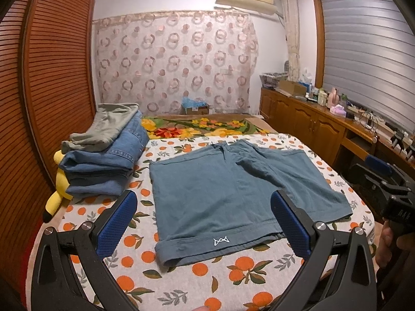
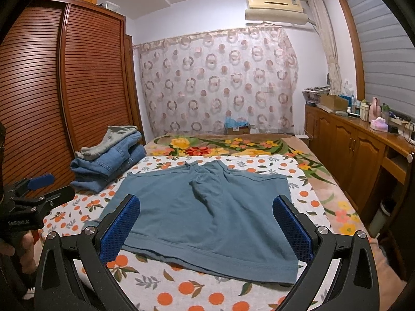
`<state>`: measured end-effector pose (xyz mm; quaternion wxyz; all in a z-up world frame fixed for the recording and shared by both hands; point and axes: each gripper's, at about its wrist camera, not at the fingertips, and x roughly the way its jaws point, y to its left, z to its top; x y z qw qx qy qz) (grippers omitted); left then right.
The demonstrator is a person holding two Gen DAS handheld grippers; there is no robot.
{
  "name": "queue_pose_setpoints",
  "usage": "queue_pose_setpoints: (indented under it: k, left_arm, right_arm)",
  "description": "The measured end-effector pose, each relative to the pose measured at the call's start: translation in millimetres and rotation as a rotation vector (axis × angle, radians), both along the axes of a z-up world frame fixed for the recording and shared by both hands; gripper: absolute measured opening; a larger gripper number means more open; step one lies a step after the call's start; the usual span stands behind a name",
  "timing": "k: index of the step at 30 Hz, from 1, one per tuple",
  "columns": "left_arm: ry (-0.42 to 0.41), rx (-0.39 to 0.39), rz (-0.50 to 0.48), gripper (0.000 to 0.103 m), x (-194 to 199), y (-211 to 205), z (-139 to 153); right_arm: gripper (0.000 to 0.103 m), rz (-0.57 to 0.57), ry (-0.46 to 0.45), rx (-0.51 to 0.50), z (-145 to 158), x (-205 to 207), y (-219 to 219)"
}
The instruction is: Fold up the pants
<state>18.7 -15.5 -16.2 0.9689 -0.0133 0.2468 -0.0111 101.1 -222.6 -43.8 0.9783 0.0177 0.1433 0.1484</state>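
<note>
Teal-blue shorts (image 1: 228,194) lie spread flat on the orange-print bed sheet (image 1: 181,280), leg hems toward me and waistband at the far side. A small white logo sits on the left leg's hem. They also show in the right wrist view (image 2: 207,212). My left gripper (image 1: 203,223) is open and empty, hovering above the near hem of the left leg. My right gripper (image 2: 206,225) is open and empty, hovering above the near hem of the right leg. Each gripper also shows at the edge of the other's view: the right one (image 1: 384,181), the left one (image 2: 33,191).
A stack of folded jeans with a grey-green garment on top (image 1: 103,155) sits at the bed's far left, beside a yellow plush toy (image 1: 58,191). A floral blanket (image 1: 202,127) covers the far bed. A slatted wardrobe (image 1: 52,77) stands left, a wooden cabinet (image 1: 311,121) right.
</note>
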Motion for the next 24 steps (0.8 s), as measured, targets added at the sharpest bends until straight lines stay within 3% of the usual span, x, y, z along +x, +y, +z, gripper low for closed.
queue_pose_setpoints:
  k: [15,24]
  left_arm:
    - [0.089,0.011,-0.071,0.103,40.4,-3.3,-24.2]
    - [0.15,-0.005,-0.141,0.103,66.1,-8.4,-39.2]
  right_arm:
    - [0.102,-0.041,0.042,-0.02,-0.5,22.4,-6.7]
    - [0.102,-0.082,0.117,-0.075,-0.9,53.5,-10.3]
